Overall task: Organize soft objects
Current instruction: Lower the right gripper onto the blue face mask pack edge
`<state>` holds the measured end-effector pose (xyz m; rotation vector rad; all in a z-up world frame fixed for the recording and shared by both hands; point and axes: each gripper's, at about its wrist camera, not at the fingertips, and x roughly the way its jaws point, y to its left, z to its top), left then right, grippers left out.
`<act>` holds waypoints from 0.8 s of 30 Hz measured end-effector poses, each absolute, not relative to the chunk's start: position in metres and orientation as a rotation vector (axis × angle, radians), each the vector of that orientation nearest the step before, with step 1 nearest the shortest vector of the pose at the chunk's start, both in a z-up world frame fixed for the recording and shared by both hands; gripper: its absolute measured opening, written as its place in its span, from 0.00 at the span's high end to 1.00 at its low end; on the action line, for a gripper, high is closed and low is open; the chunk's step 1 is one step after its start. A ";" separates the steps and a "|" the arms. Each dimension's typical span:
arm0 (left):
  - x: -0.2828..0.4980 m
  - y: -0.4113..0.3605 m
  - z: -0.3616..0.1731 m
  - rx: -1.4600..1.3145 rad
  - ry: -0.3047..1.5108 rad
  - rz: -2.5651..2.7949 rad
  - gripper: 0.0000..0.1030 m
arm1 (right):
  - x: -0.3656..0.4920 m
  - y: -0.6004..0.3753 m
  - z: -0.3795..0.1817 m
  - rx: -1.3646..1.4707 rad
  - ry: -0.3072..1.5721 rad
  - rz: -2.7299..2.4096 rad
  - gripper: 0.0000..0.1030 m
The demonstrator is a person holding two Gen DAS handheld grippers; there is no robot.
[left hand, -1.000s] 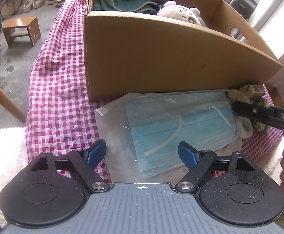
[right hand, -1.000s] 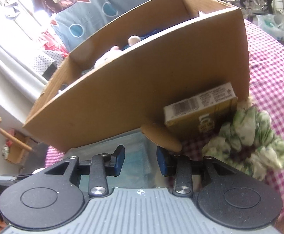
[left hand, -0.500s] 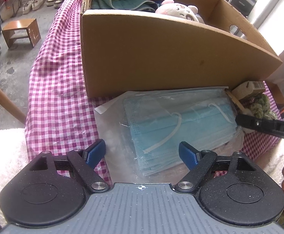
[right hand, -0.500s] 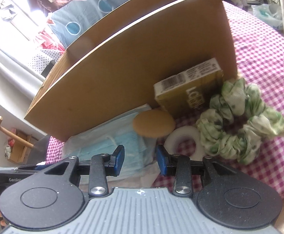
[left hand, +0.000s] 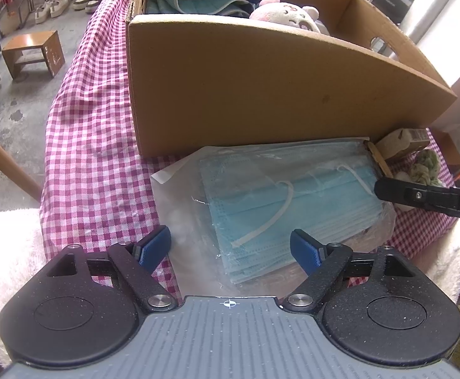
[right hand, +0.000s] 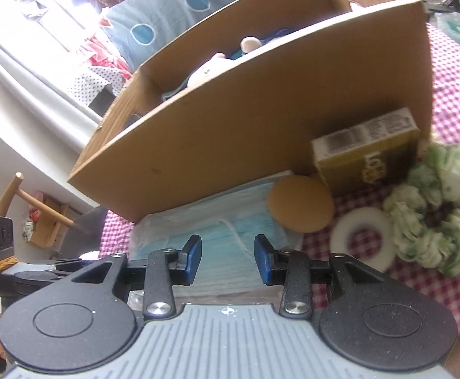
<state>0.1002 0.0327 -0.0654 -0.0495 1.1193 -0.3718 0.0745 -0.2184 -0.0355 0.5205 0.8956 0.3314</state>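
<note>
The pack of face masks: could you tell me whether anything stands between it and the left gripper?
Nothing visible does. The left gripper hangs open right over the pack of face masks, which lies on the checked cloth before the cardboard box.

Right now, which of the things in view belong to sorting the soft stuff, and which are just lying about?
For the job:
pack of face masks
green scrunchie
cardboard box, already holding a plush toy and a teal cloth

Lying about:
yellow carton
tan disc
white ring
wooden stool
shoes
</note>
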 end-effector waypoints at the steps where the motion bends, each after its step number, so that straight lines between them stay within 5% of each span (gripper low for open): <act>1: 0.100 0.033 -0.065 -0.051 1.119 -0.372 0.18 | 0.076 -0.217 -0.035 0.519 0.895 0.332 0.61; 13: 0.101 0.032 -0.066 -0.051 1.118 -0.380 0.16 | 0.083 -0.230 -0.034 0.532 0.865 0.232 0.60; 24: 0.099 0.032 -0.067 -0.049 1.105 -0.395 0.12 | 0.063 -0.198 -0.033 0.421 0.945 0.179 0.44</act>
